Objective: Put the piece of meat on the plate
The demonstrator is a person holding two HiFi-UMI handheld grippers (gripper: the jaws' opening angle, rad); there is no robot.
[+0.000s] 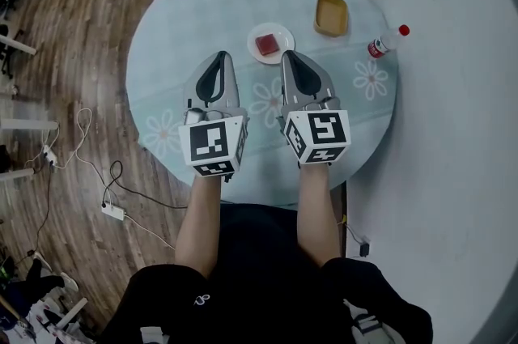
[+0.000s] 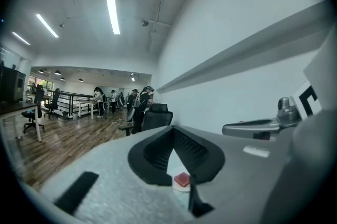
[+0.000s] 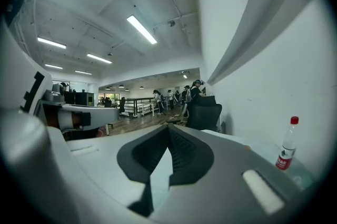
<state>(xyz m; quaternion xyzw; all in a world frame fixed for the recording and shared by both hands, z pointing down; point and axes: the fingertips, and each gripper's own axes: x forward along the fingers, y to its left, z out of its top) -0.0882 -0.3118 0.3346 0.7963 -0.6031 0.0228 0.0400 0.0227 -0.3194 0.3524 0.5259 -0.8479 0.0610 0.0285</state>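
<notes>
A red piece of meat [image 1: 269, 44] lies on a small white plate [image 1: 284, 32] at the middle back of the round table [image 1: 162, 35]. Both grippers hover level above the table, side by side, just short of the plate. My left gripper [image 1: 220, 57] is shut with nothing in it, and so is my right gripper [image 1: 288, 56]. In the left gripper view the closed jaws [image 2: 172, 130] frame the meat [image 2: 182, 179] on its plate [image 2: 178, 187] below them. In the right gripper view the jaws [image 3: 168, 128] meet at the tip over bare tablecloth.
A tan square dish [image 1: 331, 14] sits right of the plate. A red-capped bottle [image 1: 387, 43] [image 3: 287, 150] stands at the table's right edge by the white wall. Wooden floor with cables lies to the left. An office chair [image 2: 156, 116] and people stand beyond the table.
</notes>
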